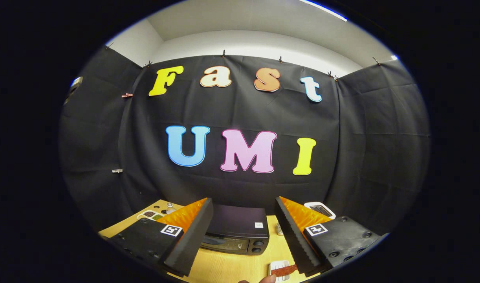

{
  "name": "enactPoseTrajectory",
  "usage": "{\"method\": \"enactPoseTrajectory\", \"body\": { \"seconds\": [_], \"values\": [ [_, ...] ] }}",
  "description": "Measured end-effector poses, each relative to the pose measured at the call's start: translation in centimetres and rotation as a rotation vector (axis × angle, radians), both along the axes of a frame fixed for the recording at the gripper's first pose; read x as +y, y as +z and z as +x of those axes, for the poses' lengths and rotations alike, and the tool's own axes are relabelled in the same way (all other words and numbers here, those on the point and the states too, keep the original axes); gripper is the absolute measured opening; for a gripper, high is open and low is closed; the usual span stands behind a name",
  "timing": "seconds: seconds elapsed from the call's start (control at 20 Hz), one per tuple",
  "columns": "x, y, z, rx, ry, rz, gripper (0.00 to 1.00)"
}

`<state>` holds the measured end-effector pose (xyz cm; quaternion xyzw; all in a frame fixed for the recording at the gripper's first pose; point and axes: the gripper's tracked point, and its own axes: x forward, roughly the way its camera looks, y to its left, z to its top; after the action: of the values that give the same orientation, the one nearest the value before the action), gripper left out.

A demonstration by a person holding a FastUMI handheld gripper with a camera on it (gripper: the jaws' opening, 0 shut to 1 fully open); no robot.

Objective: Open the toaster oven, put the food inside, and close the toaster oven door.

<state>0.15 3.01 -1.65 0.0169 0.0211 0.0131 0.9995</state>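
toaster oven (237, 230): door shut, on the wooden table (232, 267), between and beyond your fingers | food (284, 270): reddish strip on a small white tray (279, 271) nearer you, by a fingertip (268, 279) | your gripper (244, 220): held high, level, jaws spread, empty | room: black cloth wall behind.

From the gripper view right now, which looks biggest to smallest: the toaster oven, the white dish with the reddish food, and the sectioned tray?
1. Toaster oven, beyond the open hand-held gripper.
2. White dish and sectioned tray look alike; the dish is nearer and cut off, so unranked.
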Motion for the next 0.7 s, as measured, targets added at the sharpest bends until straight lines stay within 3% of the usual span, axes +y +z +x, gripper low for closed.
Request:
{"method": "enactPoseTrajectory", "body": {
  "seconds": [0.7],
  "values": [
    [4.9,-4.1,2.1,0.072,0.066,0.029,0.97]
  ]
}}
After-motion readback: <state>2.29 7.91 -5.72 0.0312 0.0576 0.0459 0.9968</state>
